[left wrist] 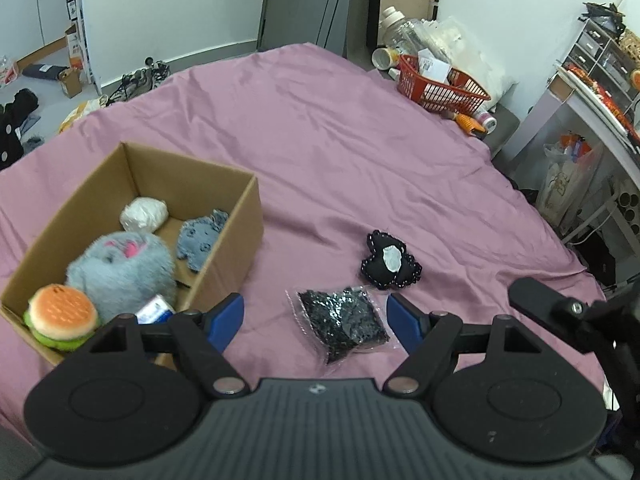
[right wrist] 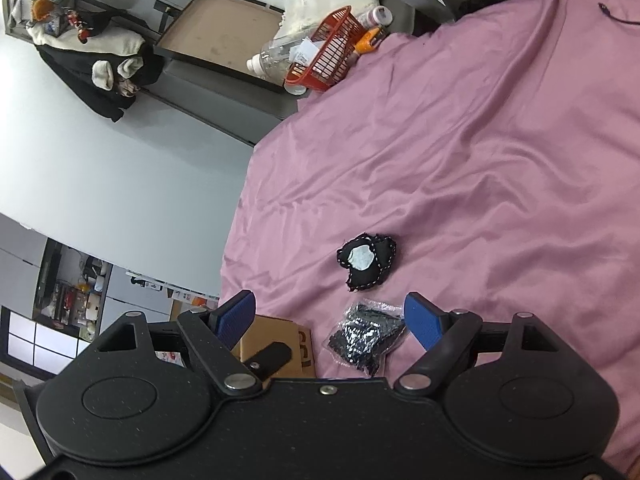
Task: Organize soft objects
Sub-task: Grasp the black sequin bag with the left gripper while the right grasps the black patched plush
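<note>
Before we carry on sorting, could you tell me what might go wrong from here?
The clear packet looks slippery and flat on the sheet, so the open left gripper may pinch bedding with it. The box is already crowded near the burger plush; a drop could spill over.

My left tongs point(left wrist: 316, 320) hide the near corner of the cardboard box point(left wrist: 236, 236) and half the small blue-and-white pack point(left wrist: 154, 310); its print is too small to read

On the bed point(left wrist: 320, 128), the box point(left wrist: 236, 240) sits left, the packet point(left wrist: 340, 320) right of it, the pouch point(left wrist: 390, 260) just behind.
</note>
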